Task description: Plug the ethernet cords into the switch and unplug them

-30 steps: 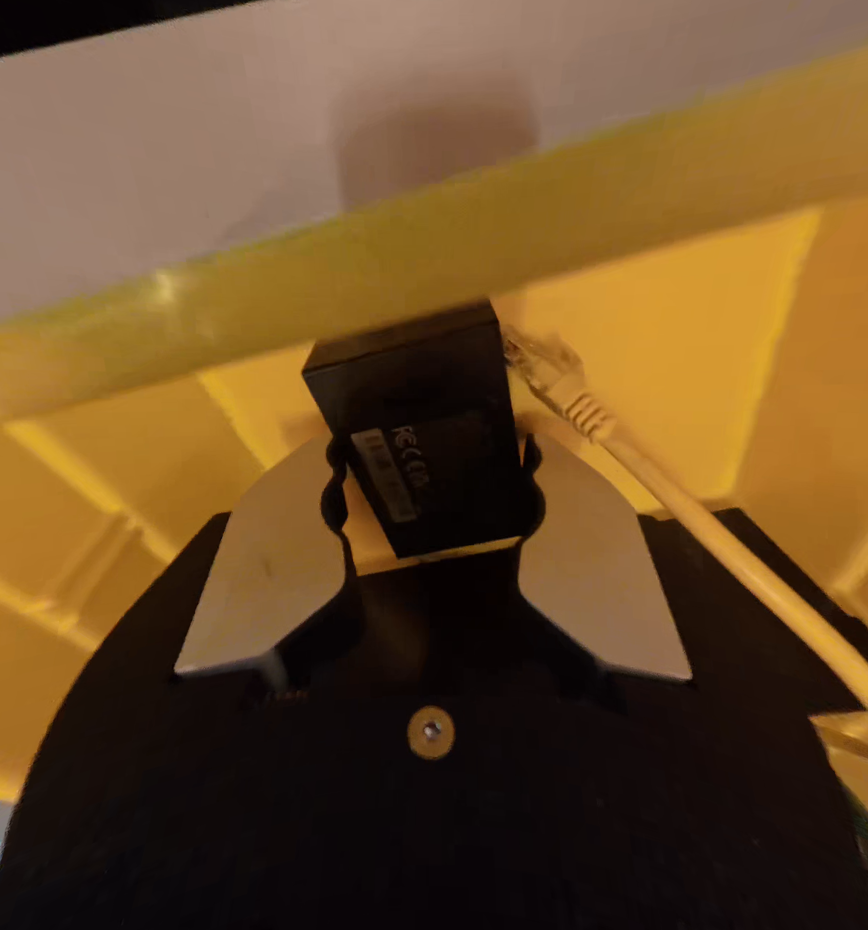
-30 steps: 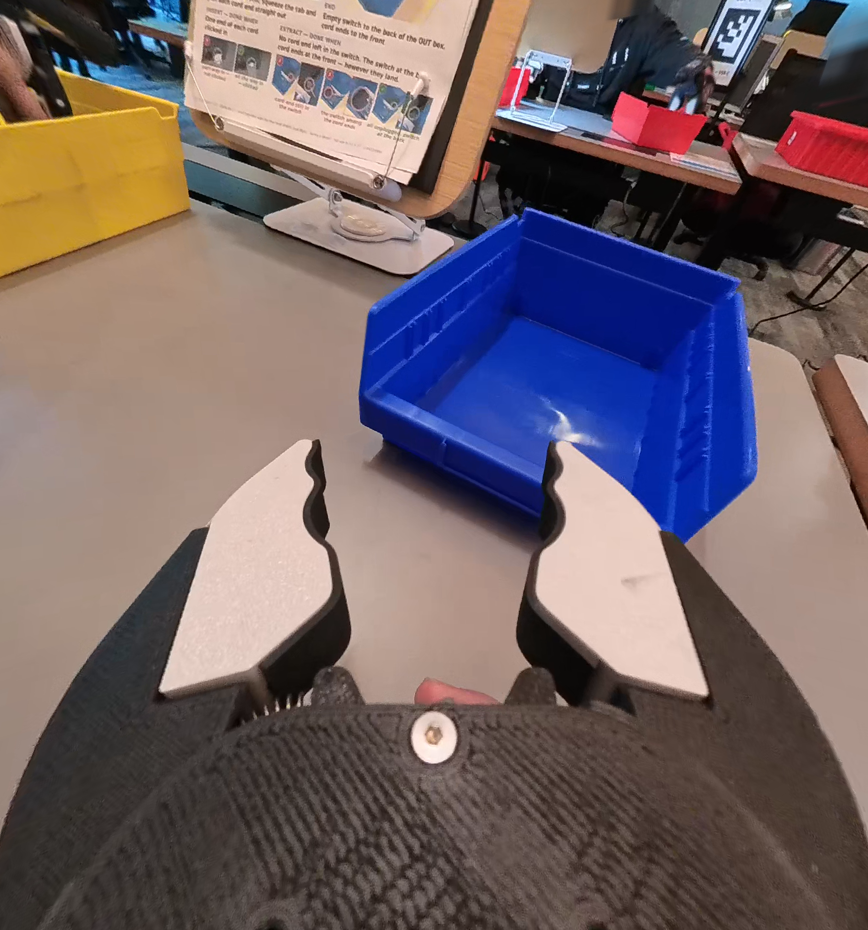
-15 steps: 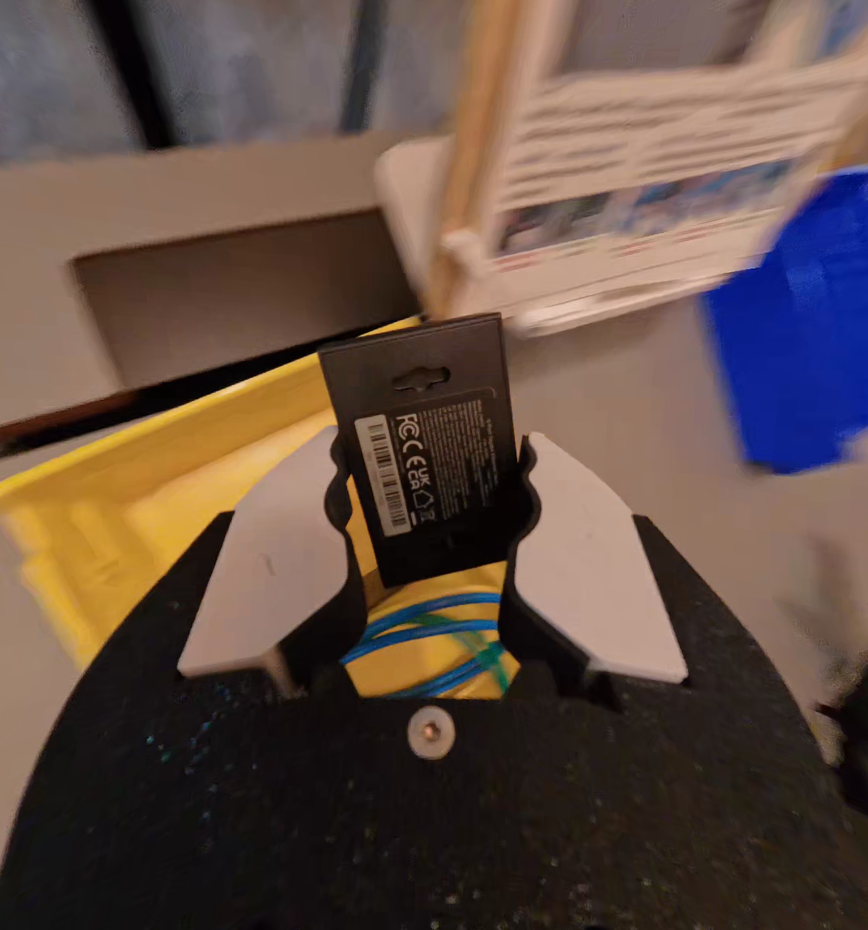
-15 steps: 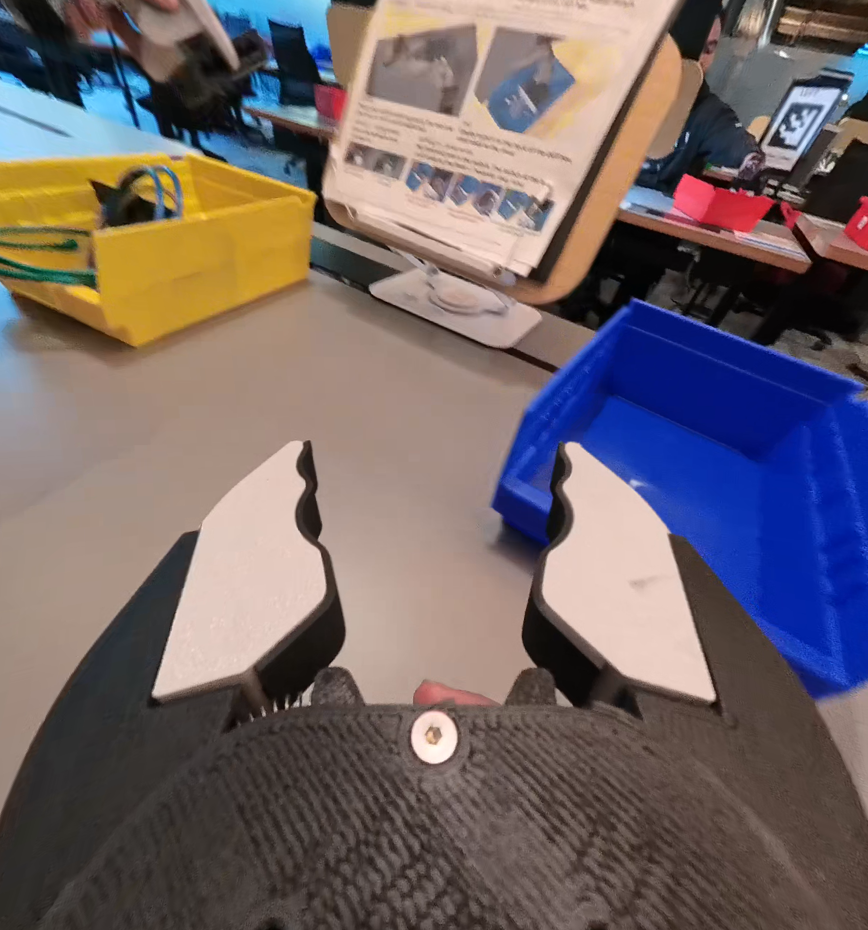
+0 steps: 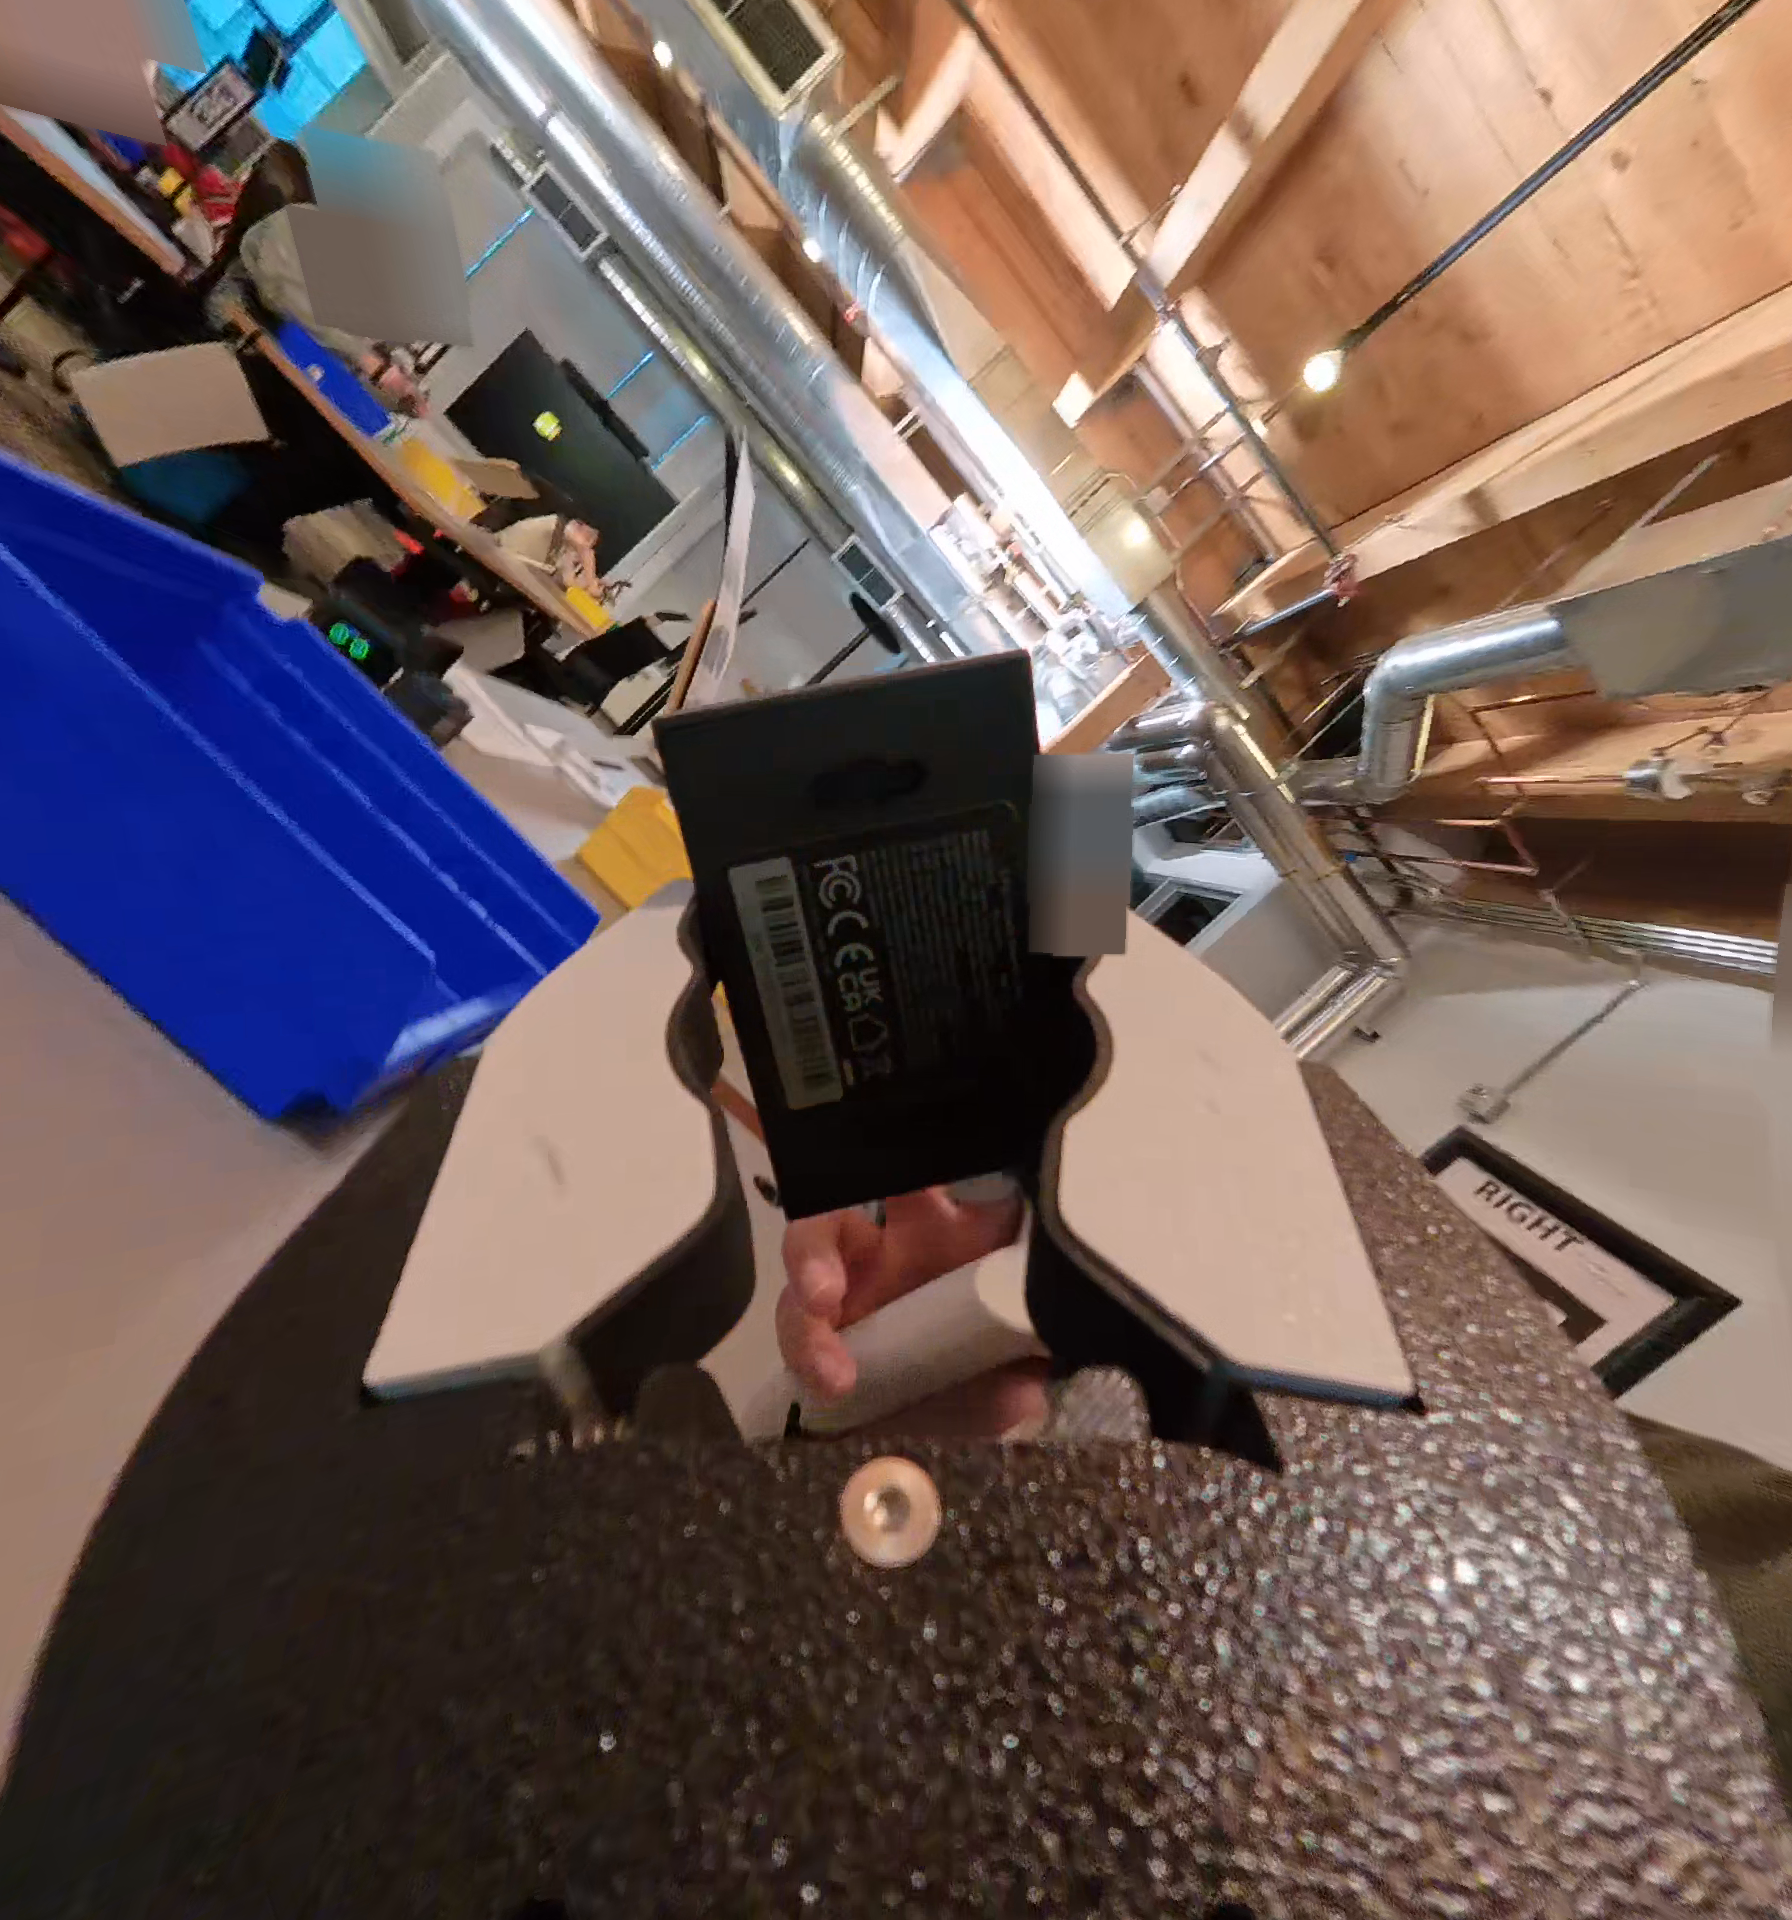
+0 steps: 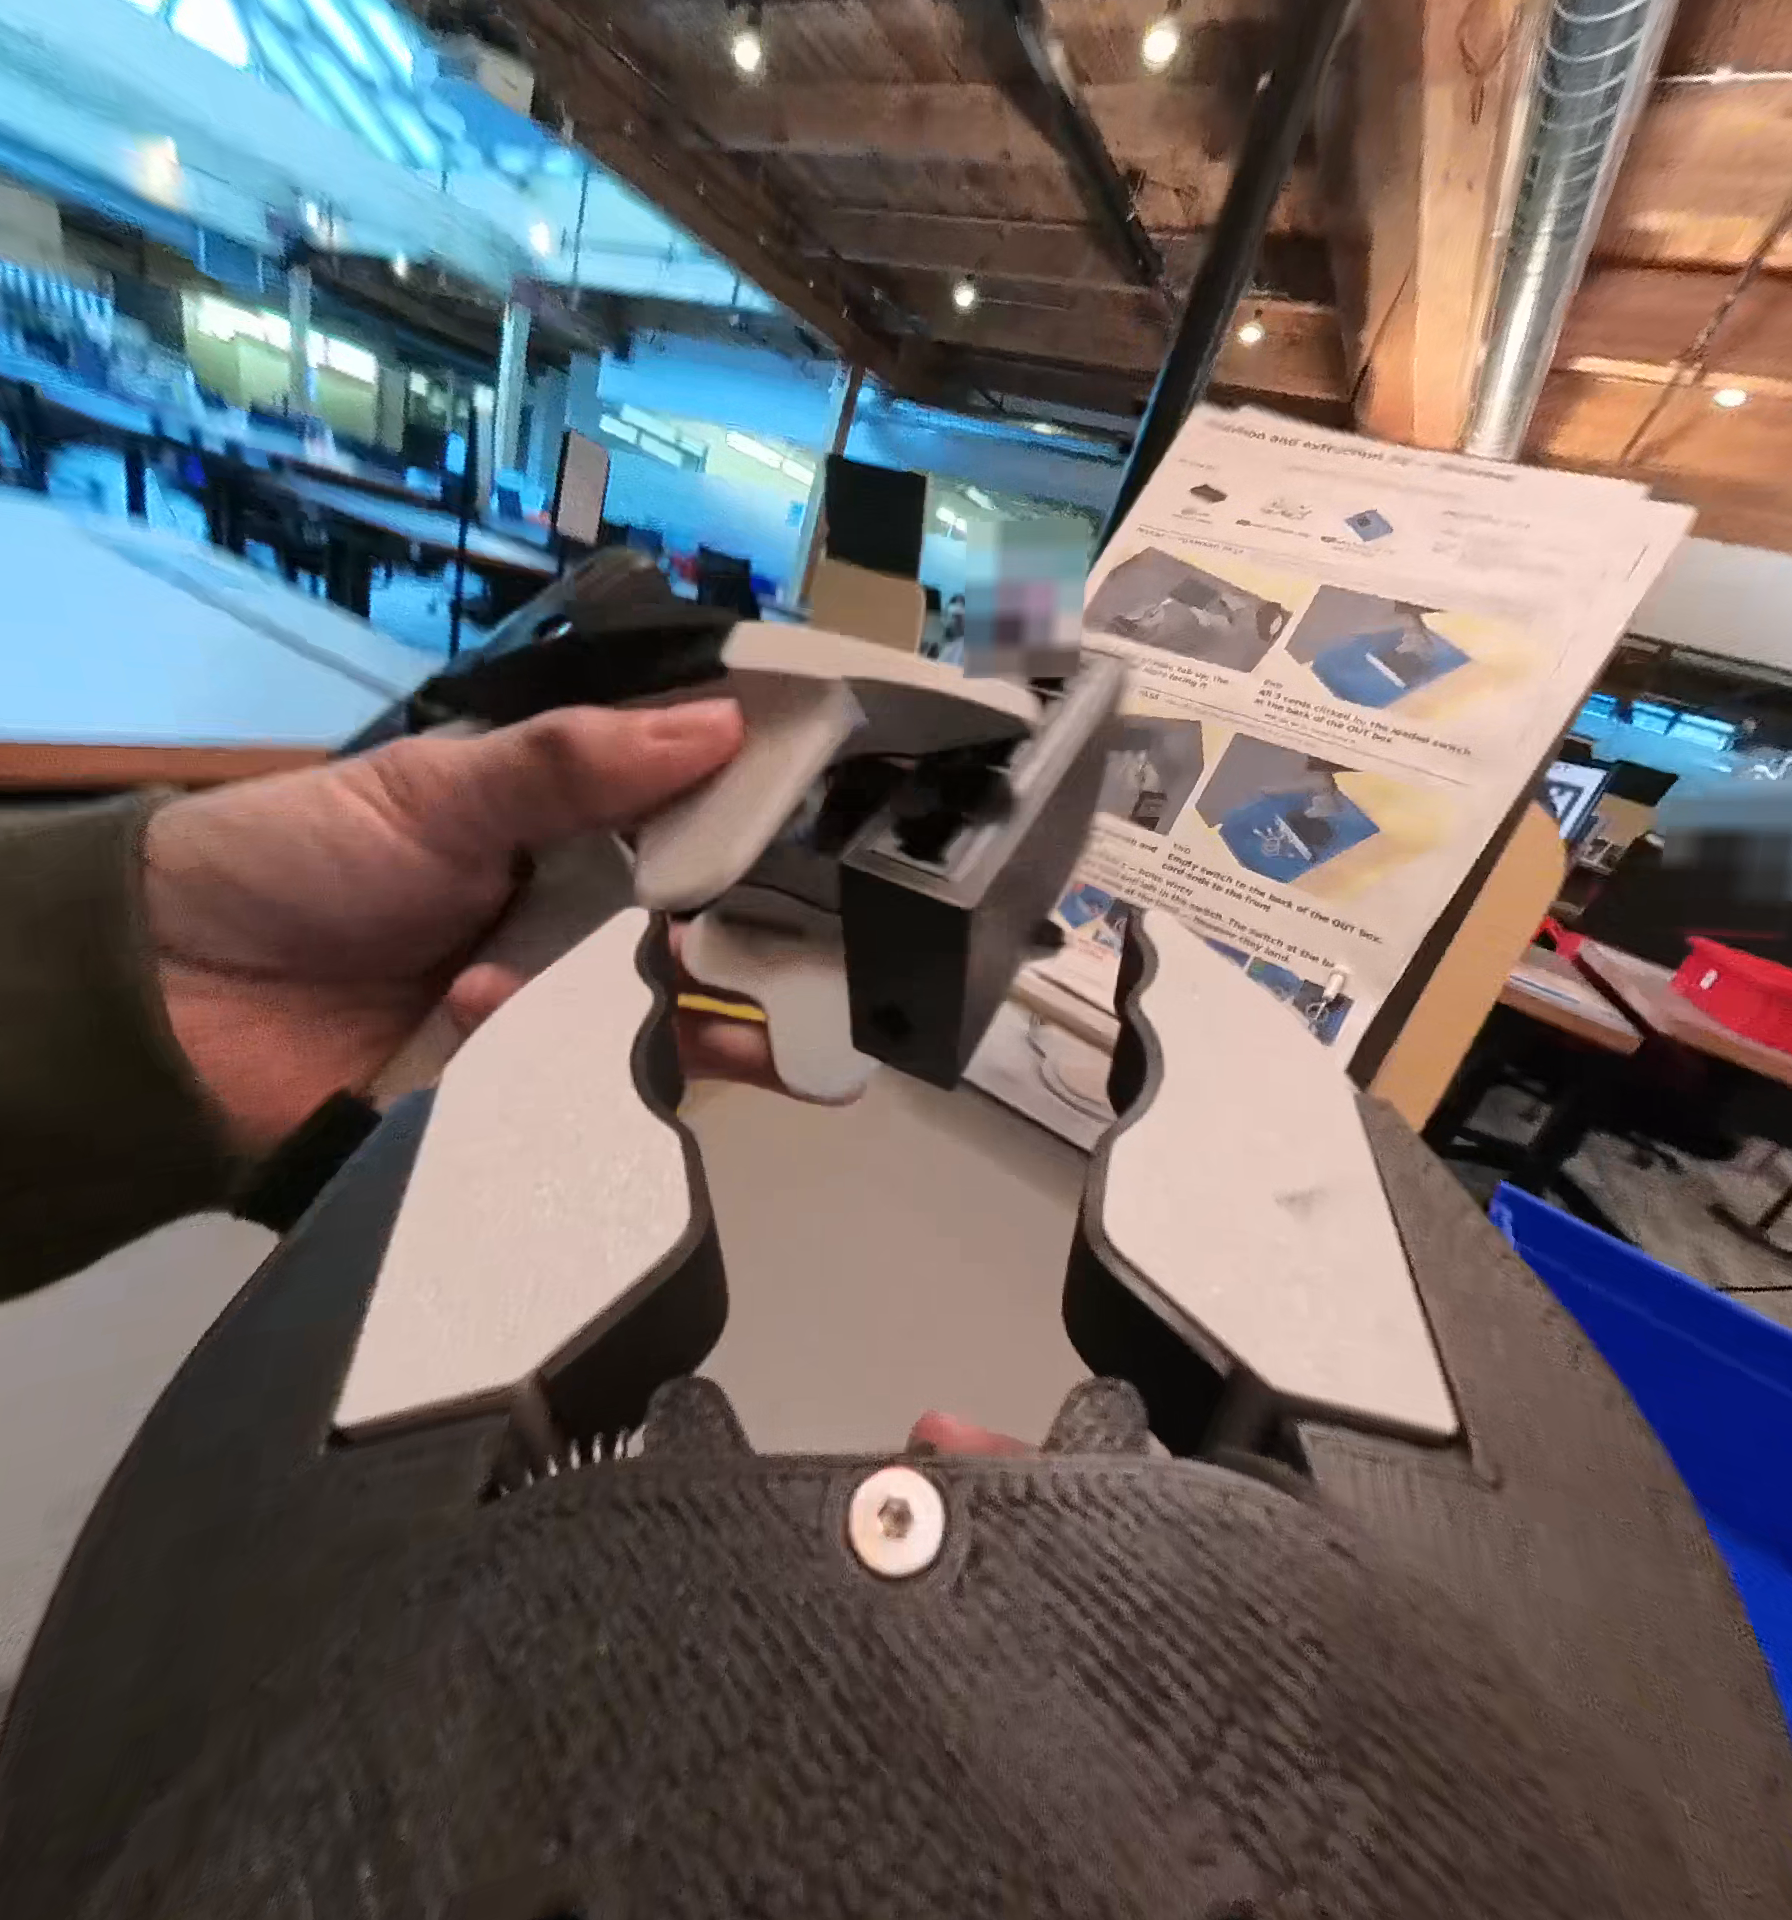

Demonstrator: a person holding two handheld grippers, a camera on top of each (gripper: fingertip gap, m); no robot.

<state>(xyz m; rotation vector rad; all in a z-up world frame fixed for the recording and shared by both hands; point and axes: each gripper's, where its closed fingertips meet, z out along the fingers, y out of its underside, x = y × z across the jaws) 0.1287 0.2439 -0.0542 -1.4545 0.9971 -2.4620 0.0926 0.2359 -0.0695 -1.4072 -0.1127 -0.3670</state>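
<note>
Between the two grey fingers of the left gripper sits the black switch, clamped by its long sides and lifted clear of the table; its flat underside with a pale barcode sticker faces the left wrist camera, and its far end sticks out well past the fingertips. Left of the switch in that view lies the blue bin on the table, and behind the switch run silver ducts under a wooden ceiling.

From the right wrist view the same switch hangs in the air just beyond the right gripper, whose jaws stand wide apart with nothing between them. A port opening shows on the switch's upper face, though blur hides whether any cord sits in it. Left of the switch, a person's hand grips the handle of the left gripper. Right of the switch and behind it leans an instruction sheet on its stand, and lower right of the switch shows a corner of the blue bin
</note>
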